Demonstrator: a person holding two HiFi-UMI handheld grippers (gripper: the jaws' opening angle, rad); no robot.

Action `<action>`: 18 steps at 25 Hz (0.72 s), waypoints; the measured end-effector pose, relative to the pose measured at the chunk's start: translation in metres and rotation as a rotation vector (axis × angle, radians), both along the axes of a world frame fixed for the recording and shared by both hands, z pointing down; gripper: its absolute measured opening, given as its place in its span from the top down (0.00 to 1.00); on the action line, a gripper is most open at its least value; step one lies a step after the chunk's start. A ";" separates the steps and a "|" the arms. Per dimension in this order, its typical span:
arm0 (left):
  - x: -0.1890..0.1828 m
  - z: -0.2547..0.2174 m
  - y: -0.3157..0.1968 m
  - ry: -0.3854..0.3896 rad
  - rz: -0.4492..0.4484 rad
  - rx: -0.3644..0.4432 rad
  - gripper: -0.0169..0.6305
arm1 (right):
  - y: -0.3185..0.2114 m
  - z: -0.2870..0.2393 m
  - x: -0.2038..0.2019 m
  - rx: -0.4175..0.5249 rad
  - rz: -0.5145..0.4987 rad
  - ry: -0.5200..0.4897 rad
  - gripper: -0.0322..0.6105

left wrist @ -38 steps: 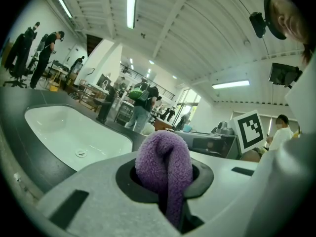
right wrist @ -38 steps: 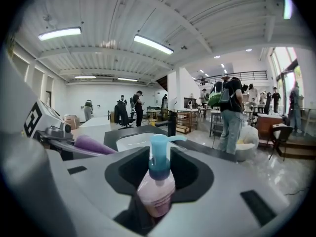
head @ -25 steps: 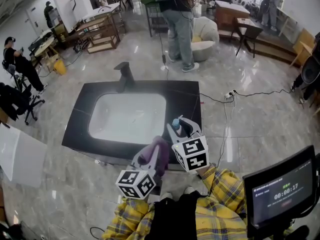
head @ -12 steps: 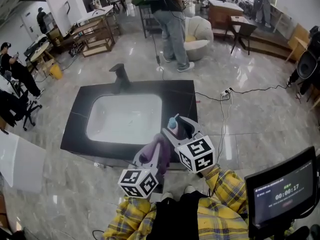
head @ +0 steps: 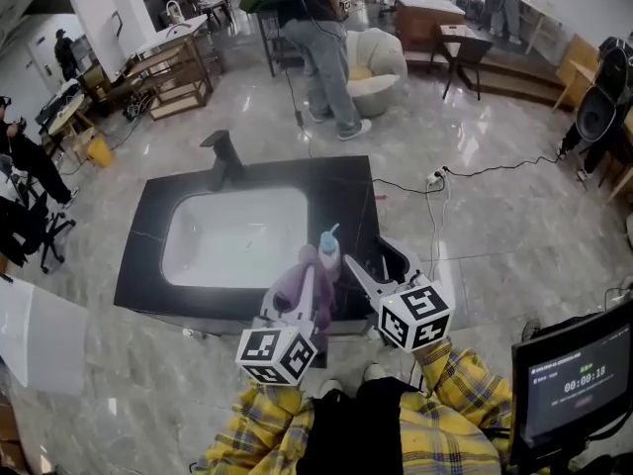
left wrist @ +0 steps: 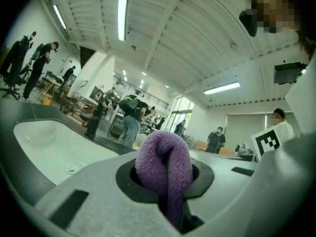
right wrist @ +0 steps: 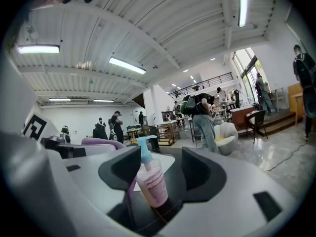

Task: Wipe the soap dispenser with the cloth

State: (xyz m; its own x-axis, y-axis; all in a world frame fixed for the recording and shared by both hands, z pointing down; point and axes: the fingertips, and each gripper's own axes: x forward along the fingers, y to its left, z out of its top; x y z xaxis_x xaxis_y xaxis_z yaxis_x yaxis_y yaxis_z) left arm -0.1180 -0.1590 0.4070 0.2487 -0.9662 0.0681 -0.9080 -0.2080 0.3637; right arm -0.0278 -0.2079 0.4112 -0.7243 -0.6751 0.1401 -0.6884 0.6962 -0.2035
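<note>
Soap dispenser [head: 328, 252]: it stands upright on the dark desk [head: 361, 194], on the strip near the front edge, just beside the front right corner of the white sink [head: 227, 236].

The desk's front edge is close behind the bottle on the person's side, and the basin drops away on the other. A sideways push from wiping could slide it either way.

The right claw [right wrist: 160, 168] has just been opening. Its jaws stand apart with the bottle between them, nearer the left jaw, and neither pad seems to press on it. With nothing steadying the bottle, I'd expect it to tip on first contact, or to be knocked if that claw swings.

The left claw [left wrist: 165, 181] is clenched on the purple cloth [left wrist: 165, 159], which is bunched into a thick fold. A wad like that may shove rather than wipe.

The blue pump sits highest; pressure from above could squirt soap.
</note>
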 end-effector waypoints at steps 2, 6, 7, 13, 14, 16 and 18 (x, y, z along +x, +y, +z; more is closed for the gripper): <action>0.005 0.002 -0.003 0.000 0.020 -0.004 0.91 | 0.000 0.003 0.007 -0.007 0.016 -0.001 0.59; 0.011 0.013 -0.006 0.010 0.038 -0.041 0.91 | 0.001 0.007 0.015 -0.027 0.029 -0.004 0.59; 0.012 0.016 -0.006 0.015 0.040 -0.050 0.91 | 0.002 0.008 0.016 -0.030 0.032 -0.007 0.59; 0.014 0.031 -0.006 0.035 0.044 -0.093 0.91 | 0.005 0.008 0.024 -0.039 0.048 -0.013 0.59; 0.013 0.033 -0.006 0.038 0.042 -0.100 0.91 | 0.005 0.009 0.025 -0.040 0.049 -0.013 0.59; 0.011 0.041 -0.007 0.050 0.036 -0.113 0.91 | 0.006 0.011 0.026 -0.044 0.051 -0.012 0.59; 0.009 0.049 -0.008 0.061 0.030 -0.130 0.91 | 0.006 0.012 0.026 -0.047 0.053 -0.011 0.59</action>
State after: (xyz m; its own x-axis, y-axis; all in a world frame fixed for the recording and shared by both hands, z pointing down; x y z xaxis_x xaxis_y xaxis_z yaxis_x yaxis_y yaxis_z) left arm -0.1087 -0.1667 0.4556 0.2847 -0.9423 0.1761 -0.8776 -0.1824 0.4433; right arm -0.0018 -0.2018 0.4236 -0.6893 -0.7053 0.1652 -0.7216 0.6484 -0.2426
